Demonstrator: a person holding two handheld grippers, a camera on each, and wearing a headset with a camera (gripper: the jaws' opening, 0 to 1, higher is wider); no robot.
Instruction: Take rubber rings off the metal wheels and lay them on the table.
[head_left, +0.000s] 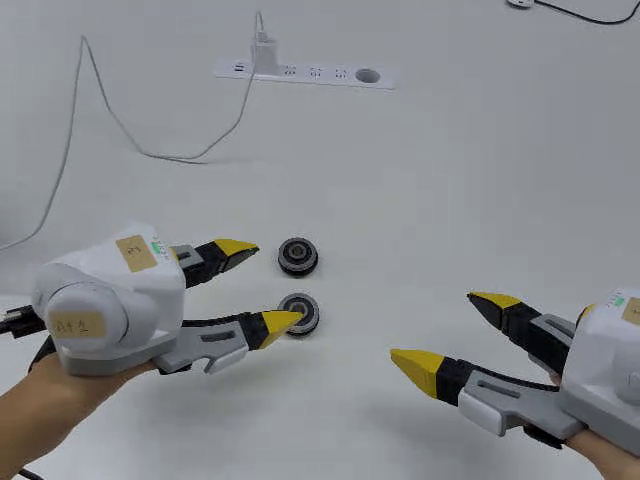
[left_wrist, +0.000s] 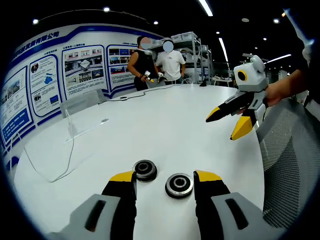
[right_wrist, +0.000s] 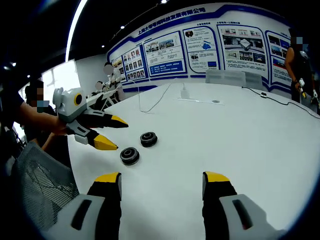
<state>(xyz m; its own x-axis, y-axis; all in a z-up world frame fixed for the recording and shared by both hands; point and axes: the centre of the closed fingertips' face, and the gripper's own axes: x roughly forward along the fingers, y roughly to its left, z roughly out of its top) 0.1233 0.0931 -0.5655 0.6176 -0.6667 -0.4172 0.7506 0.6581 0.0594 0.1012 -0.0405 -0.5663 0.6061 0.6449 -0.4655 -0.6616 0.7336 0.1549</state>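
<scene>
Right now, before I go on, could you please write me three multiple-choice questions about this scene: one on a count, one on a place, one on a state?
1. How many metal wheels are on the table?
A) one B) two C) four

2. Where is the power strip?
A) beyond the wheels, toward the far side B) between the two wheels C) at the near edge

3. How is the left claw?
A) shut on a wheel B) shut, empty C) open, holding nothing

Answers:
1 B, the head view shows two, one behind the other.
2 A, it lies well behind both wheels.
3 C, its yellow tips stand wide apart and grip nothing.
</scene>
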